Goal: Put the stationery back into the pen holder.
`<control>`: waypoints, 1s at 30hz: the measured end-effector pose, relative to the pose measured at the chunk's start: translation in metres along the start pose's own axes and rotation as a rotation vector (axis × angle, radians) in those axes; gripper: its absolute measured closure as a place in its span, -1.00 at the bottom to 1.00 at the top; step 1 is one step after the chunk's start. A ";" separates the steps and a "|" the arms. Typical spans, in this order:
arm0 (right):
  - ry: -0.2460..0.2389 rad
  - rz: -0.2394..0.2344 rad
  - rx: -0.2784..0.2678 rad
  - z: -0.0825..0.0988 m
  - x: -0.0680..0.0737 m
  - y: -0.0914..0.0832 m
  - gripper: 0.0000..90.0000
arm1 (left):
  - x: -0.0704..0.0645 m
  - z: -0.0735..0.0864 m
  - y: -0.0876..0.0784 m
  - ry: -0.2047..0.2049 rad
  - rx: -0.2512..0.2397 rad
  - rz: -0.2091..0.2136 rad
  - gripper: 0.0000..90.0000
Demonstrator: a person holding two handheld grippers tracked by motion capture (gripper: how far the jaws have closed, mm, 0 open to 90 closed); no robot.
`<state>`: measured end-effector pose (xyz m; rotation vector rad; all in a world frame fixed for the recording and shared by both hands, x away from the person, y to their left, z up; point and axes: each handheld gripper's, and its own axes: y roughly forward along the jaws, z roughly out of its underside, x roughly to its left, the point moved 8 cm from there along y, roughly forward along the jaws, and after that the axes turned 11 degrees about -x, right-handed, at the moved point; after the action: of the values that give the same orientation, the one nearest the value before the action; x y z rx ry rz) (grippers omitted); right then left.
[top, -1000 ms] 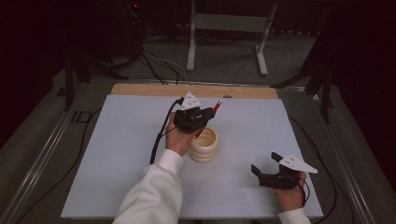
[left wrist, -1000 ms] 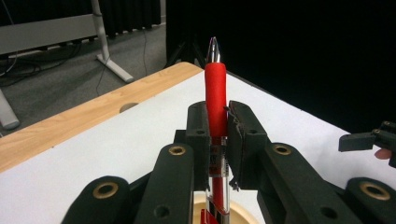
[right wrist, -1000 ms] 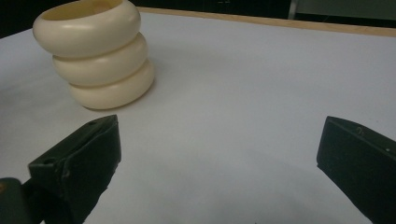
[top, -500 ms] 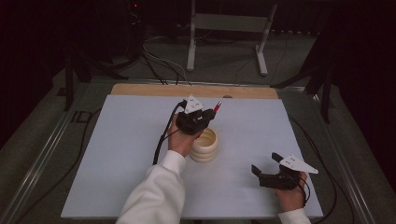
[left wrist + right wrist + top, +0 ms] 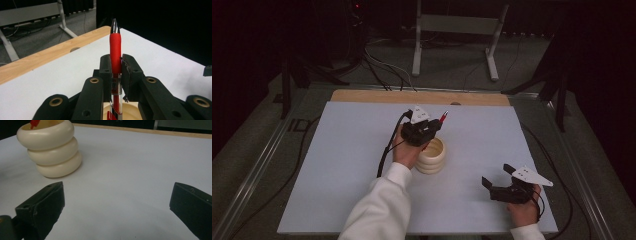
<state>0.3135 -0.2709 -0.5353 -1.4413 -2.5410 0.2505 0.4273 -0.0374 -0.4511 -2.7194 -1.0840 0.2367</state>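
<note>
The left tool [image 5: 428,131] is clamped tight on a red pen [image 5: 115,47], its two black jaws pinching the barrel just below the red rubber sleeve, so the silver tip points up and away from the hand while the lower end hangs over the mouth of the cream ribbed cup [image 5: 431,155]. That grip near the middle probably keeps the pen from swinging and lets it be steered end-first into the narrow opening; in the right gripper view a bit of red shows at the cup's rim [image 5: 34,123], which suggests the lower end is at or just inside the mouth, though how deep cannot be told. The cup stands upright near the middle of the white desk [image 5: 337,165], directly below the left tool, so the pen can go almost straight down. The right tool [image 5: 499,178] rests low near the desk's front right corner, well apart from the cup, its jaws spread wide with nothing between them, seemingly parked out of the way yet facing the cup, ready to steady it if it tips.
</note>
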 end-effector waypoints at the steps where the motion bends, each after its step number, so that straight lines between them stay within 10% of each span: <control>1: 0.000 0.001 0.001 0.000 0.000 0.000 -1.00 | 0.000 0.001 0.000 -0.002 0.001 -0.002 0.78; 30: -0.001 0.003 0.006 0.001 0.000 -0.001 -1.00 | -0.010 0.041 -0.005 0.011 0.107 0.028 0.76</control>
<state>0.3124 -0.2713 -0.5362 -1.4427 -2.5369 0.2585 0.4079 -0.0352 -0.4887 -2.6393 -1.0004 0.2757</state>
